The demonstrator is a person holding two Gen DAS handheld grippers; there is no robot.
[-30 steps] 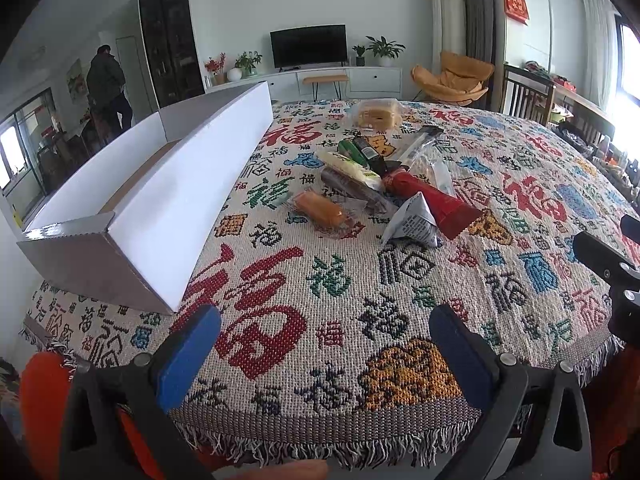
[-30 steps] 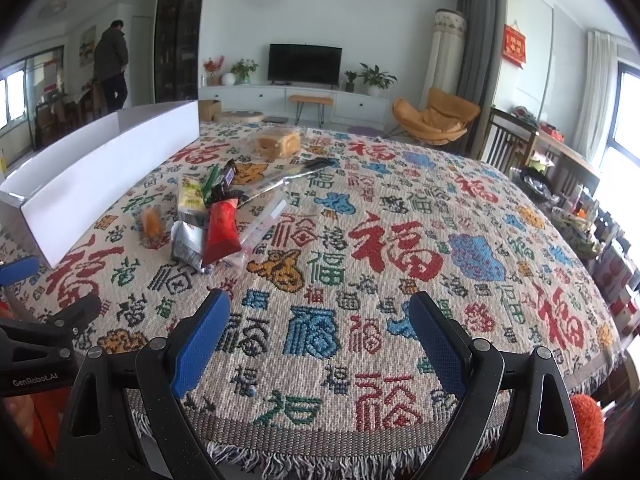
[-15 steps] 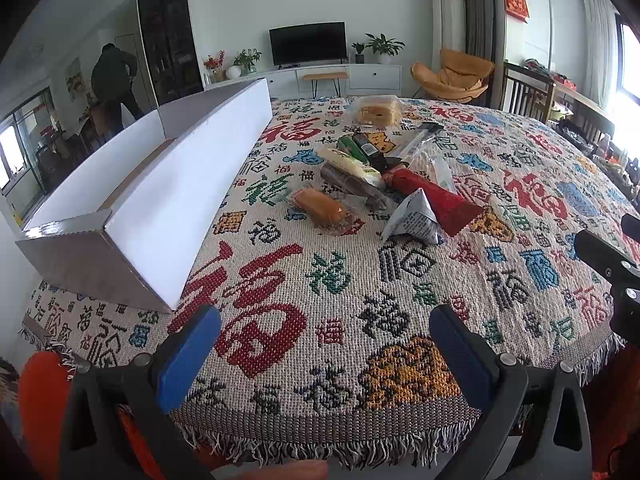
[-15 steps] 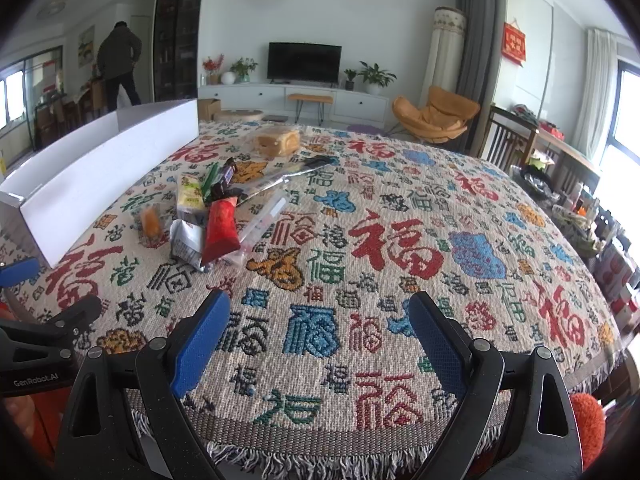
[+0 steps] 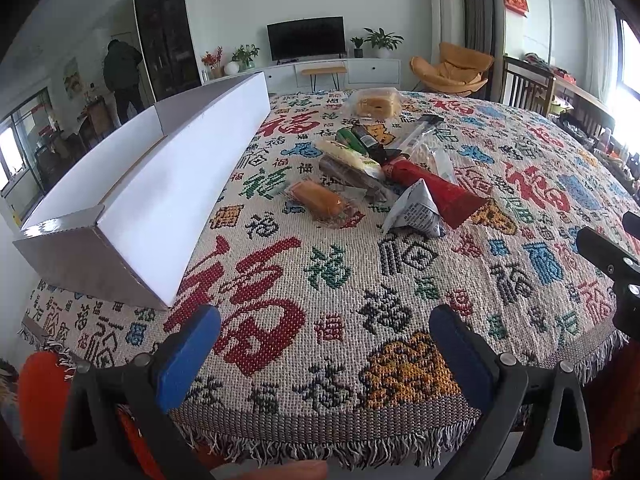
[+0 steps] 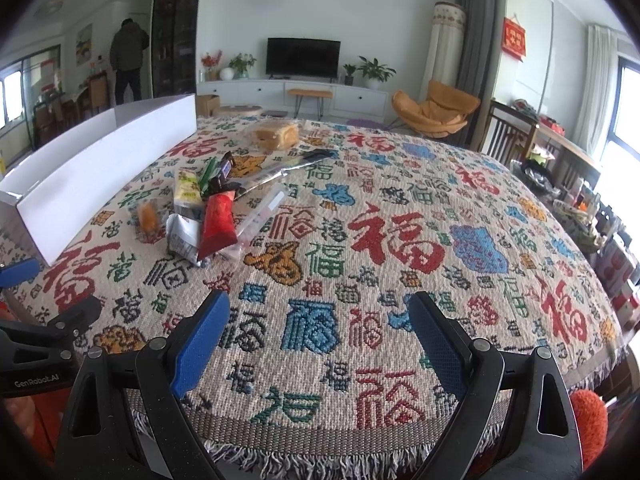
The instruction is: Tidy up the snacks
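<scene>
Left wrist: snacks (image 5: 372, 176) well beyond open claw (image 5: 324, 352).

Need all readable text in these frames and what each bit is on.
"GenRobot.AI": white print on the black body of the left gripper, seen from the right wrist view.
"福": woven over and over, many colours, in the tablecloth.
Silver snack packet: fine print, too small to read.
Red wall hanging: gold characters, blurred.
Other snack wrappers: nothing legible.

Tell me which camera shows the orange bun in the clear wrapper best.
The left wrist view: the orange bun in its clear wrapper lies near and unobstructed. The right wrist view shows it small, blurred, beside the grey printed packet.
</scene>
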